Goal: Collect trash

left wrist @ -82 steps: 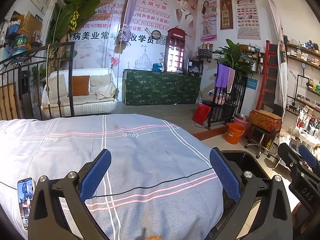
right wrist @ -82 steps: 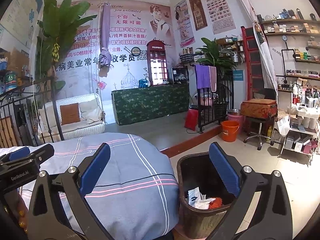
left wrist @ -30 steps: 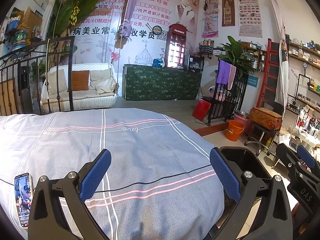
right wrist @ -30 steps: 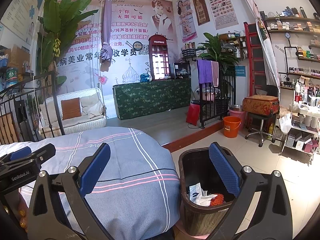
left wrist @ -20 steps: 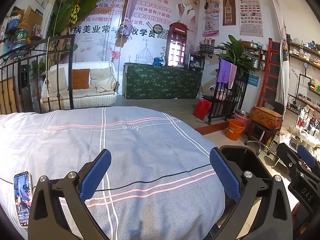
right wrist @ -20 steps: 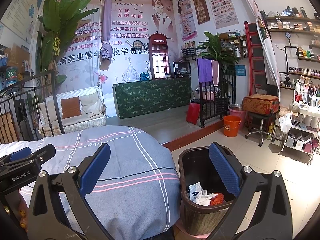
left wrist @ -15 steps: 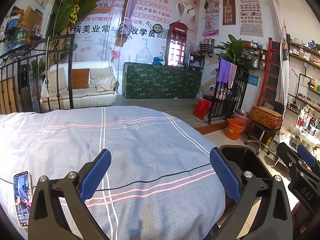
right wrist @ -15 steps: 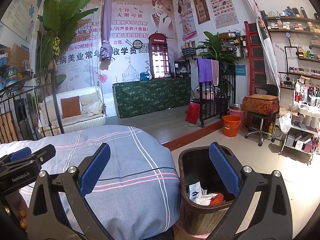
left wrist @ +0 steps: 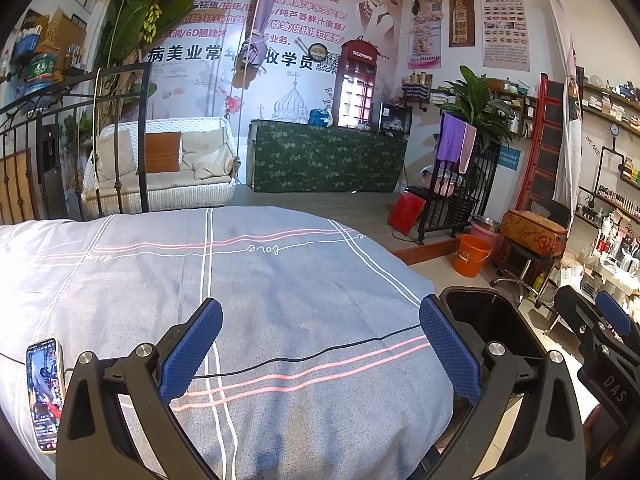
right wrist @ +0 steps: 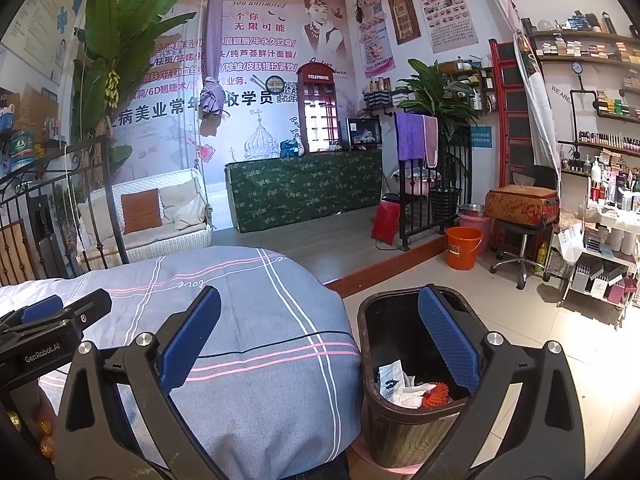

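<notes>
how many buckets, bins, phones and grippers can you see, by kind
grippers: 2, the left gripper and the right gripper, both open and empty
trash bin: 1, with paper and an orange scrap inside
orange bucket: 1
pink bucket: 1
phone: 1, on the bed
total: 6

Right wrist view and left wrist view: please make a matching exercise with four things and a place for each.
Things:
1. dark plastic trash bin
2. smartphone with lit screen
3. small orange bucket
4. white paper trash

Places:
A. on the grey striped bedcover
B. inside the bin
C. on the floor beside the bed
D. far off, near the black railing

Pairs: 1-C, 2-A, 3-D, 4-B
</notes>
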`<state>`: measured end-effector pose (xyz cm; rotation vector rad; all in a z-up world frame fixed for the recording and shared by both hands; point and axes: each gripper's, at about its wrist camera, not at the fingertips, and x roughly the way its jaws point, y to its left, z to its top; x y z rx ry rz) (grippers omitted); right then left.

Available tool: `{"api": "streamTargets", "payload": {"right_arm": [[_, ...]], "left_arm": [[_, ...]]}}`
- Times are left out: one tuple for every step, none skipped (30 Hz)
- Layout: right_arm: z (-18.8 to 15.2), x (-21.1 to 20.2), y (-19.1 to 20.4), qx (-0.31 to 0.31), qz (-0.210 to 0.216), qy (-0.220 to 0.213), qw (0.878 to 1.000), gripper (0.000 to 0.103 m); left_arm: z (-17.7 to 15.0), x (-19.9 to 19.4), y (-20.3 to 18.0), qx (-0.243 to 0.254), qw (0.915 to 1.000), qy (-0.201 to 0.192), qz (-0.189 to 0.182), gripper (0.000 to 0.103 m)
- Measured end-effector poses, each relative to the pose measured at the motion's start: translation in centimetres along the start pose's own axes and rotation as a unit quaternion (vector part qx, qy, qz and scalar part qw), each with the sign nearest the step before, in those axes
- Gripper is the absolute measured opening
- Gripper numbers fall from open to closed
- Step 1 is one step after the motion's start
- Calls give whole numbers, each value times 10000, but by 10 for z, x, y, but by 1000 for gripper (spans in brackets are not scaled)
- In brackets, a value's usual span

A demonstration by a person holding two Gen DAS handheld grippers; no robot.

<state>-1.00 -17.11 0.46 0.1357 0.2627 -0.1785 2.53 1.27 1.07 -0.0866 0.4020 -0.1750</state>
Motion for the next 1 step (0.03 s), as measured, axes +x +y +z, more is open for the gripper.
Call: {"api": "streamTargets", "payload": {"right_arm": [[-1, -1, 0, 0, 2, 4, 10000, 97]], "left_arm": [[2, 1, 0, 1, 10000, 2, 3, 97]]}}
